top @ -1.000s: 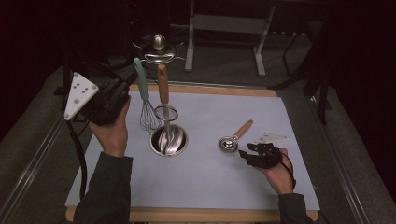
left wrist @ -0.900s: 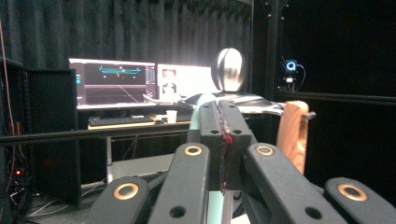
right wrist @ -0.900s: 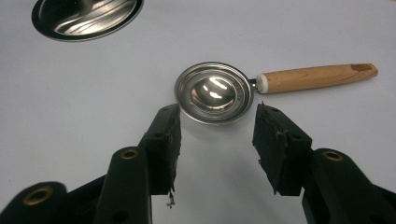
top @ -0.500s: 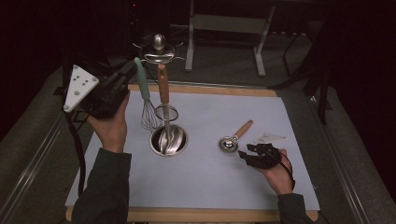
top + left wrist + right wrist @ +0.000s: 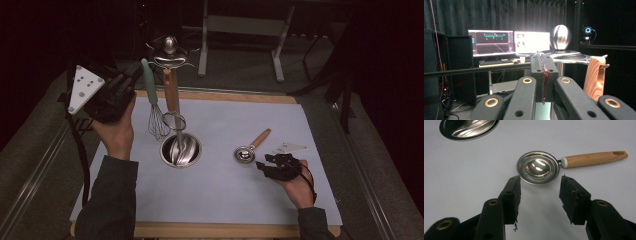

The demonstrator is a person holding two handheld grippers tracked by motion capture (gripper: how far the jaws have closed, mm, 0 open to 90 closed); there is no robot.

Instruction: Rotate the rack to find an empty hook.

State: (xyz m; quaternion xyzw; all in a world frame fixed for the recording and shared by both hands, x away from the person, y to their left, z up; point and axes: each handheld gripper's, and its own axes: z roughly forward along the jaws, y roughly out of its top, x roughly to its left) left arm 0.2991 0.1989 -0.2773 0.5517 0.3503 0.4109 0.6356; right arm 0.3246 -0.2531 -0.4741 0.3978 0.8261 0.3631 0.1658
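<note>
Left tongs (image 5: 131, 80) clamped shut by whisk (image 5: 156, 112) handle at rack (image 5: 172, 55); right tongs (image 5: 540, 195) wide, scoop (image 5: 539, 167) at 12 o'clock, grab next

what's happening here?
A person works two grippers at a table with a utensil stand. The left gripper is shut, raised beside the whisk by the stand; whether it grips the handle is unclear. The right gripper rests open on the mat, just short of a wooden-handled scoop.
</note>
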